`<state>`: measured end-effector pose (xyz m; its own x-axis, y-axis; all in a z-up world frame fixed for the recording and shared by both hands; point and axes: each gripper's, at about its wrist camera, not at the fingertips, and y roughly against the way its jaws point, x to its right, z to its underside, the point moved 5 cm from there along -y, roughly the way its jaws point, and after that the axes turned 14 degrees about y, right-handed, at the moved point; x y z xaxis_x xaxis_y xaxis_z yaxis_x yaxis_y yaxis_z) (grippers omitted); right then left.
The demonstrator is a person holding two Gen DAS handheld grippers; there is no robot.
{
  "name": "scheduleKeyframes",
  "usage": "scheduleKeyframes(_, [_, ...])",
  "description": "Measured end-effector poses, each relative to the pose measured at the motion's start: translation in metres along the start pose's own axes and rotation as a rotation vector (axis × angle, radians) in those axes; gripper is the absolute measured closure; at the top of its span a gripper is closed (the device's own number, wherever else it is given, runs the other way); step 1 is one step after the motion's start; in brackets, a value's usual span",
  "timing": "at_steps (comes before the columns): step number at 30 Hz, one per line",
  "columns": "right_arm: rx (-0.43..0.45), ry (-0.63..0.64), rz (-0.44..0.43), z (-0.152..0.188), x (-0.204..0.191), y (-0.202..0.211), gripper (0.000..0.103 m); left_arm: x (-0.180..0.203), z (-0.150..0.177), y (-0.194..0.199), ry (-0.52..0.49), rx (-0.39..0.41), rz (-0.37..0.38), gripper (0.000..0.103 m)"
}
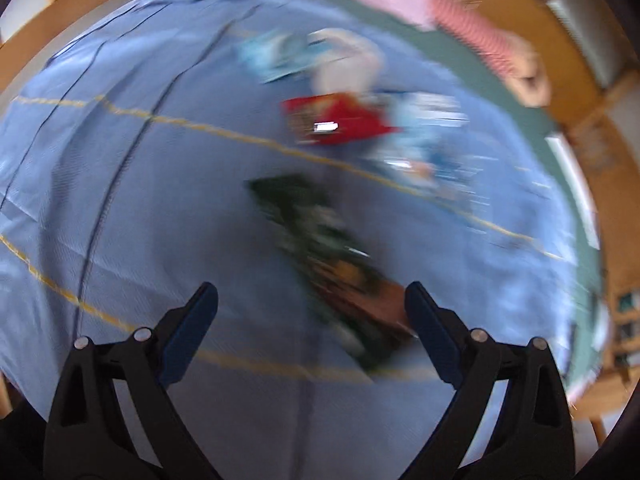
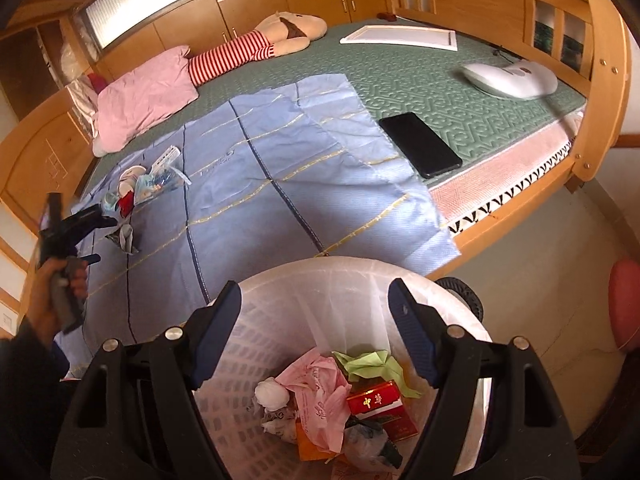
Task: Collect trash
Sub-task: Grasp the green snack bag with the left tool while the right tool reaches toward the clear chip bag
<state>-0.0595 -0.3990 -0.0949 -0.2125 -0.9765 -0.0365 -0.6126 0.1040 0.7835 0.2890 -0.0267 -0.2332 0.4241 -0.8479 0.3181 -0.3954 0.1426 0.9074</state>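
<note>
My left gripper (image 1: 312, 296) is open over the blue cloth (image 1: 120, 160); the view is blurred by motion. A dark green wrapper (image 1: 316, 248) lies just ahead of its fingertips, close to the right one. Beyond it sit a red wrapper (image 1: 340, 120) and light blue wrappers (image 1: 420, 148). In the right wrist view a hand (image 2: 60, 280) holds the left gripper (image 2: 100, 236) beside that dark wrapper (image 2: 124, 238) and the trash pile (image 2: 144, 184). My right gripper (image 2: 316, 300) stands open, holding nothing, above the white-lined bin (image 2: 360, 280), which holds a pink bag (image 2: 320, 396), green paper and a red box (image 2: 374, 400).
A black phone (image 2: 420, 144) lies on the green mattress (image 2: 460, 92) by the cloth's right edge. A pink pillow (image 2: 140, 100), a striped plush toy (image 2: 256, 48), a white board (image 2: 400, 36) and a white oval object (image 2: 508, 74) lie farther back. A wooden bed frame (image 2: 600, 80) runs around.
</note>
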Motion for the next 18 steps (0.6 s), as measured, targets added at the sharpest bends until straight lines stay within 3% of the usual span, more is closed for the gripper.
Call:
scheduleKeyframes(3, [-0.006,0.053,0.028,-0.008,-0.018,-0.009,0.029,-0.01,-0.004,-0.019,-0.012,-0.045,-0.006,0.029])
scheduleKeyframes(5, [-0.012,0.062,0.023,-0.014,-0.026,-0.017,0.029,-0.009,-0.006,-0.011,-0.083,-0.023,-0.011,0.072])
scheduleKeyframes(6, [-0.014,0.062,0.001,-0.022,-0.034,-0.025,0.029,-0.01,-0.005,-0.01,-0.098,-0.048,0.004,0.079])
scheduleKeyframes(10, [-0.004,0.087,-0.102,-0.054,-0.067,-0.049,0.029,-0.032,0.003,0.008,-0.104,-0.131,0.081,0.08])
scheduleKeyframes(14, [0.006,0.138,-0.207,-0.087,-0.112,-0.084,0.029,-0.075,0.001,0.056,-0.193,-0.051,0.068,0.08])
scheduleKeyframes(18, [0.021,0.182,-0.249,-0.128,-0.162,-0.142,0.028,-0.114,-0.009,0.093,-0.184,0.007,0.102,0.079])
